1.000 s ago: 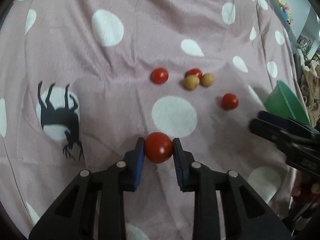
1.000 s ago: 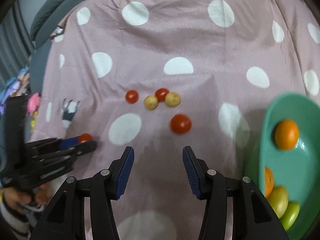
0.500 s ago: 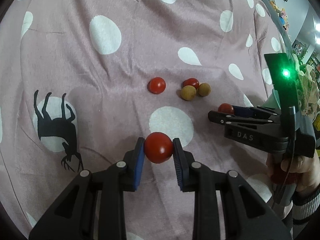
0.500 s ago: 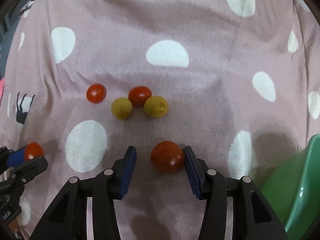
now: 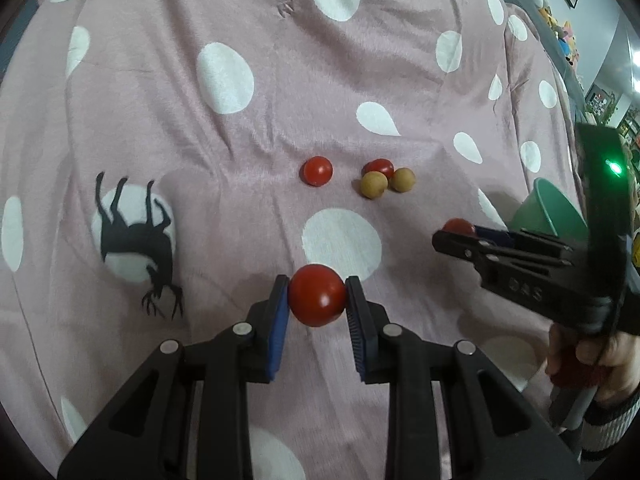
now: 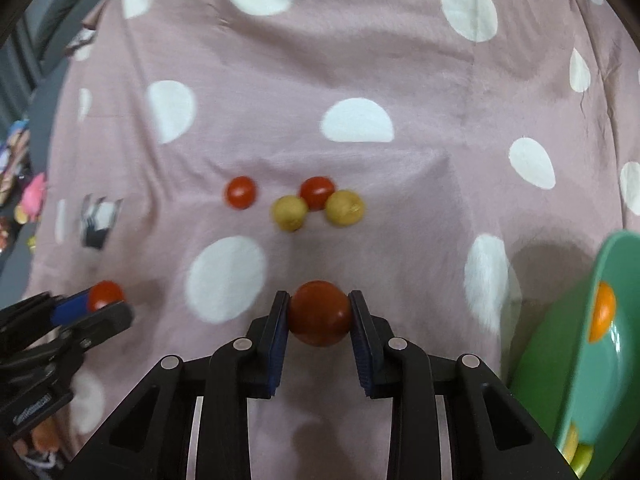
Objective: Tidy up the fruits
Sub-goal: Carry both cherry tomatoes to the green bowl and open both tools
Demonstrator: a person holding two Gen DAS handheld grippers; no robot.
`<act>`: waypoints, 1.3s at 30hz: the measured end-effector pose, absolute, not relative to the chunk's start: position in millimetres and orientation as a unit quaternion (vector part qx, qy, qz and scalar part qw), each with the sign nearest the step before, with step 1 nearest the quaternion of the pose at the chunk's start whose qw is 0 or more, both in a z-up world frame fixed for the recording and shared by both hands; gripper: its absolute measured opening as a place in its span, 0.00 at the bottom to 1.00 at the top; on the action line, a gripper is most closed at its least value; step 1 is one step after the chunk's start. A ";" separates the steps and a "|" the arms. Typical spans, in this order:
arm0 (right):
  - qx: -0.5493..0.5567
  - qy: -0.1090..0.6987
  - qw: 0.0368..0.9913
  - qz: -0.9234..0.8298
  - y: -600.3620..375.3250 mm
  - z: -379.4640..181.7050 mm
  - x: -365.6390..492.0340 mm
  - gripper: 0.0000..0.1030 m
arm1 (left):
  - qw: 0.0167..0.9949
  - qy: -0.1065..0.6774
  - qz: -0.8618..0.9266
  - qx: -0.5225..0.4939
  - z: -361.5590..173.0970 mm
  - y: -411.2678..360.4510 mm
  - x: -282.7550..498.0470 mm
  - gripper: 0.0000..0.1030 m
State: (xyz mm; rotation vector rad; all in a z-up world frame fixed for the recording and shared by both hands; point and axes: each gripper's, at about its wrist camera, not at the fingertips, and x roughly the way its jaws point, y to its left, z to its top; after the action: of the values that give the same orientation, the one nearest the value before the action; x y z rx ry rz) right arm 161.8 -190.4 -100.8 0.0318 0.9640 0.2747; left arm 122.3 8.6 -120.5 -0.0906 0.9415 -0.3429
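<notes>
Left gripper (image 5: 317,300): jaws clamped on a red tomato (image 5: 317,294).
Right gripper (image 6: 319,314): jaws clamped on a second tomato (image 6: 319,313), left of the green bowl (image 6: 560,360).
Loose fruits (image 6: 317,202): on the bedspread (image 6: 360,60), beyond the bowl, to its left.

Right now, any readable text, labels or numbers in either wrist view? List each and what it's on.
"DAS": raised letters on the side of the right gripper, seen from the left wrist view.
White print on the side of the left gripper, seen from the right wrist view: too blurred to read.
No text on the bedsheet, green bowl, or tomatoes; the sheet carries only dots and a deer silhouette.
</notes>
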 end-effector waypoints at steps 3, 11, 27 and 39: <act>0.029 0.458 0.875 0.155 -192.1 -95.7 136.7 0.30 | 0.873 0.457 -0.162 -0.055 -121.6 12.1 107.3 0.26; 0.070 0.442 0.872 0.199 -194.3 -83.5 89.1 0.30 | 0.870 0.461 -0.161 -0.069 -115.3 14.9 67.5 0.26; 0.145 0.362 0.908 0.152 -276.5 -42.6 35.5 0.30 | 0.880 0.418 -0.224 -0.015 -64.9 -51.1 44.5 0.26; 0.186 0.328 0.925 0.054 -355.9 -44.3 19.1 0.30 | 0.858 0.396 -0.322 0.051 -51.5 -167.3 73.0 0.26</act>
State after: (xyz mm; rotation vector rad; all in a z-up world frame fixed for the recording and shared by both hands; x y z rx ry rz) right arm 19.1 -355.9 -44.3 0.3819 0.6724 0.1117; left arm 73.0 -167.3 -51.5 0.1066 0.8327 -0.6762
